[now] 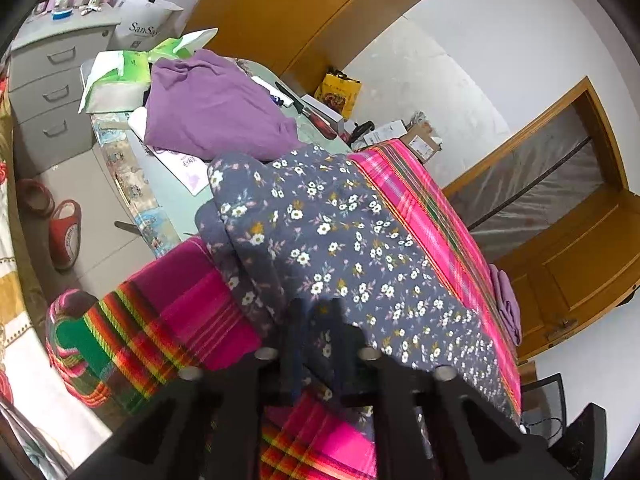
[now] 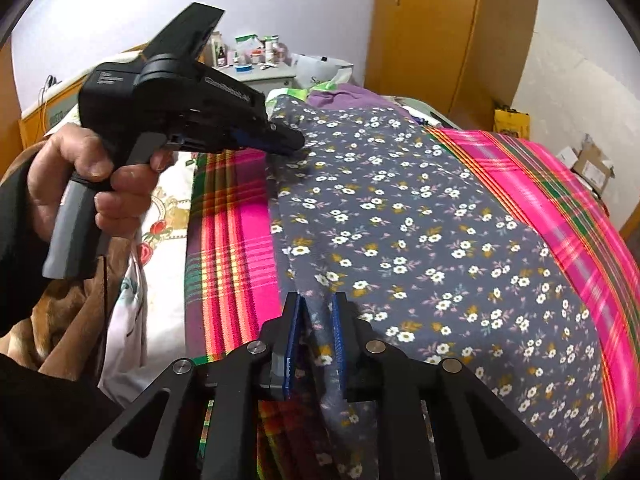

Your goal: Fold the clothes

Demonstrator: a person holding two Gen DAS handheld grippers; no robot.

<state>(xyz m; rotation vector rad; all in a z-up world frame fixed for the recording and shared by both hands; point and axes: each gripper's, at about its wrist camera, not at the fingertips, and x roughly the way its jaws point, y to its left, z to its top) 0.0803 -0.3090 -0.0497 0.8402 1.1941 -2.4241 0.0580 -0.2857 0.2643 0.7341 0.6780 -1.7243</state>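
A grey floral garment (image 2: pixel 400 232), printed with small white and mustard flowers, lies spread over a pink plaid blanket (image 2: pixel 236 248) that covers the worktop. The right gripper (image 2: pixel 316 336) sits at the garment's near edge, its blue-padded fingers (image 2: pixel 294 340) drawn in on a raised fold of the floral cloth, which stands pinched between them. The left gripper (image 2: pixel 290 142), seen from the right wrist view in a hand (image 2: pixel 84 176) wrapped round its grey handle, has its tip down on the garment's far left corner; from its own camera the left gripper (image 1: pixel 316 320) shows dark fingers (image 1: pixel 294 328) pressed together with floral cloth bunched at them (the shadow there makes the exact hold hard to read, but the cloth appears nipped). The garment's left edge is rumpled into a thick roll in the left wrist view, with the blanket showing magenta and green-red stripes beside it. Beyond the garment a purple garment (image 1: pixel 216 108) lies crumpled on the far end of the worktop, next to a green and white pack (image 1: pixel 120 76). A grey drawer cabinet (image 1: pixel 52 84) stands further back with bottles on top, red slippers (image 1: pixel 64 232) rest on the floor, and a wooden wardrobe (image 2: pixel 428 28) fills the wall behind.
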